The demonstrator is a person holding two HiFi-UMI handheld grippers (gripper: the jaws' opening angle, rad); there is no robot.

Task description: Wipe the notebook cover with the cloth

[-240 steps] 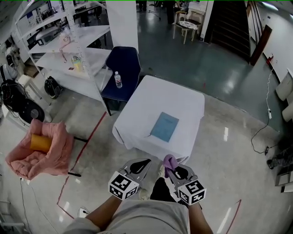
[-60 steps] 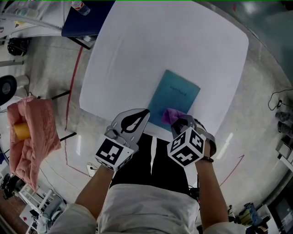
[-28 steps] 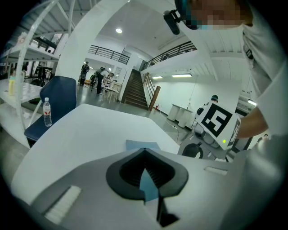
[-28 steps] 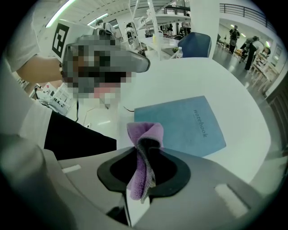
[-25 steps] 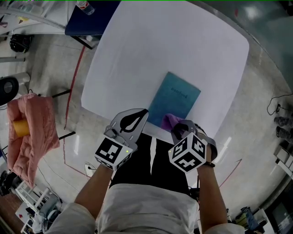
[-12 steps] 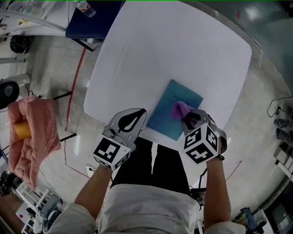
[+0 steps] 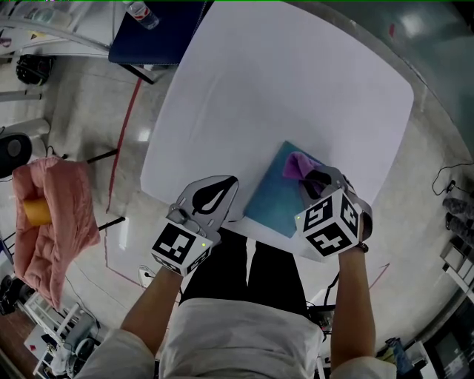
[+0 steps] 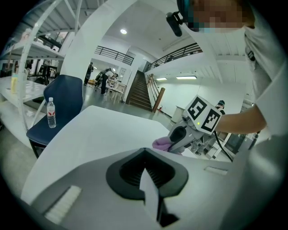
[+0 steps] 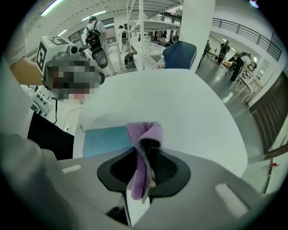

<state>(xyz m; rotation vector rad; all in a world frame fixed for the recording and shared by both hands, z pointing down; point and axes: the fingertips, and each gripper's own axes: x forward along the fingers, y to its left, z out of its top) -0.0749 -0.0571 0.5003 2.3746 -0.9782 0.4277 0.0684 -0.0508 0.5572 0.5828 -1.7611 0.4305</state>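
Note:
A teal notebook (image 7: 268,196) lies near the front edge of the white-draped table (image 7: 281,81). My right gripper (image 7: 309,176) is shut on a purple cloth (image 7: 299,163) and holds it down on the notebook's far right corner. In the right gripper view the cloth (image 9: 143,155) hangs folded between the jaws, with the notebook (image 9: 104,140) just behind to the left. My left gripper (image 7: 231,182) is shut on nothing at the table's front edge, left of the notebook. In the left gripper view, the cloth (image 8: 161,143) pokes out of the right gripper.
A blue chair (image 7: 152,38) with a water bottle (image 7: 143,12) on it stands at the table's far left corner. On the floor to the left is a pink cushioned seat (image 7: 63,222) with an orange cylinder (image 7: 35,212). A red tape line (image 7: 122,126) runs along the floor.
My right gripper has slid the cloth from the notebook's near edge up to its far right corner. The left gripper has stayed put.

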